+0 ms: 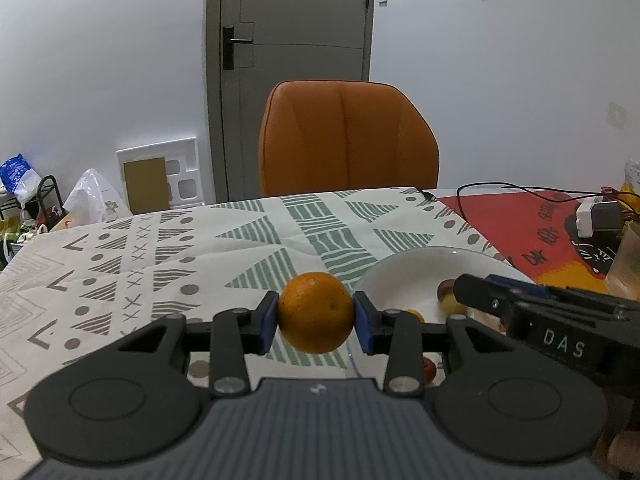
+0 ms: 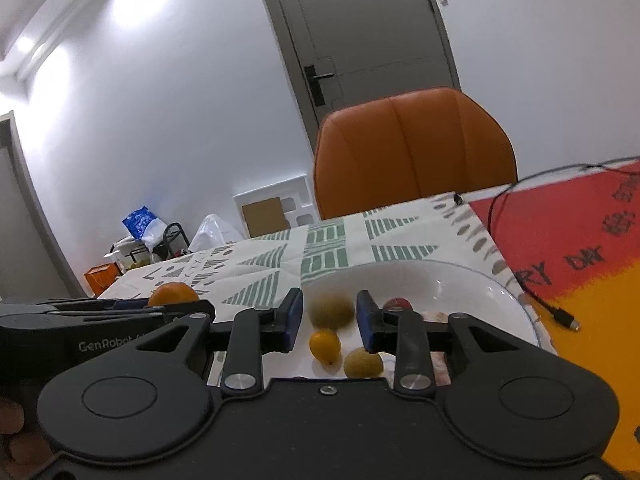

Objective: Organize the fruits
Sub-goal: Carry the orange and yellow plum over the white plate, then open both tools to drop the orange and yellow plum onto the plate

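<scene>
Two low tabletop views, chair (image 1: 348, 140) ahead

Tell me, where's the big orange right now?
The orange is pinched in the left gripper, held above the patterned tablecloth, just left of the white bowl.

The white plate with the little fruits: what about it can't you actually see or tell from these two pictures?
- Left wrist view: the right tongs cover much of the white plate, hiding most fruits.
- Right wrist view: the yellow-green fruit between the right tongs is blurred; its kind and any contact are unclear.
- Right wrist view: a red fruit is mostly hidden behind a fingertip.
</scene>
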